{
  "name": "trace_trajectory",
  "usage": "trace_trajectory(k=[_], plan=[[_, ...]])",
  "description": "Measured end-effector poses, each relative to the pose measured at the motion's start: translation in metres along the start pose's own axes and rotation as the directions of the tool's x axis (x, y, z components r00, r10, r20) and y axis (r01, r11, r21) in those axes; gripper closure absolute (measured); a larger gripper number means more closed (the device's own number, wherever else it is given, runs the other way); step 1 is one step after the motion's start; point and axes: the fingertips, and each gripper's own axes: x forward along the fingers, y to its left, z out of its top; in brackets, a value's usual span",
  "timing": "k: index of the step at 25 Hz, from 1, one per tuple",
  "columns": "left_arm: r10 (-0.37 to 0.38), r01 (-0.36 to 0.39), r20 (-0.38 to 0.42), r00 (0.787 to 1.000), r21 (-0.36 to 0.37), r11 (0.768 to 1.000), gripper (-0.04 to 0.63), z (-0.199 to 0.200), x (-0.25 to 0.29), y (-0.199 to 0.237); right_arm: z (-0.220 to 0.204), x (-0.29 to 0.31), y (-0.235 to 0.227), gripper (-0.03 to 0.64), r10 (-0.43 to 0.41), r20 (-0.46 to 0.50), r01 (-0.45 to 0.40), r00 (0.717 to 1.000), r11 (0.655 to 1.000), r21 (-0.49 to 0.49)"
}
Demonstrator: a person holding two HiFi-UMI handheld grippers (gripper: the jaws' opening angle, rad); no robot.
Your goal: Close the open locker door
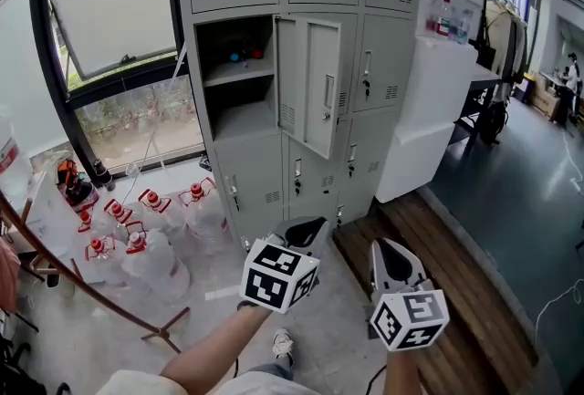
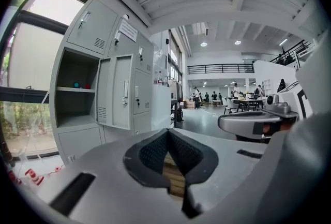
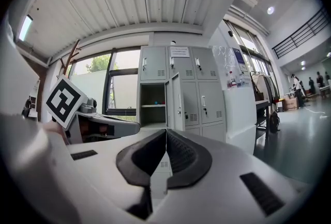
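Note:
A grey locker bank stands ahead. One door in the middle row hangs open, swung out to the right of its compartment; small red and blue items lie on the shelf inside. My left gripper and right gripper are held low in front of the lockers, well short of the door, both shut and empty. The left gripper view has the closed jaws below the open door. In the right gripper view the door stands above the closed jaws.
Several large red-capped water bottles sit on the floor left of the lockers, under a window. A wooden stand's legs cross the lower left. A white cabinet adjoins the lockers on the right, beside wooden flooring.

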Motion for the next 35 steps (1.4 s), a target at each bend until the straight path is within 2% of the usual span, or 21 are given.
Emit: trace_trajectory(k=[11, 24, 35], plan=[[0.005, -0.005, 0.006, 1.000, -0.027, 1.000, 0.589, 0.008, 0.072, 0.070, 0.001, 0.099, -0.027, 0.611, 0.033, -0.016, -0.033, 0.999, 0.999, -0.015], [-0.004, 0.004, 0.001, 1.000, -0.056, 0.998, 0.589, 0.027, 0.137, 0.160, 0.029, 0.215, -0.044, 0.611, 0.091, 0.015, -0.091, 0.996, 0.996, 0.003], [-0.010, 0.011, 0.004, 1.000, -0.027, 1.000, 0.589, 0.046, 0.168, 0.201, 0.055, 0.277, -0.058, 0.611, 0.117, 0.062, -0.117, 0.991, 0.993, 0.001]])
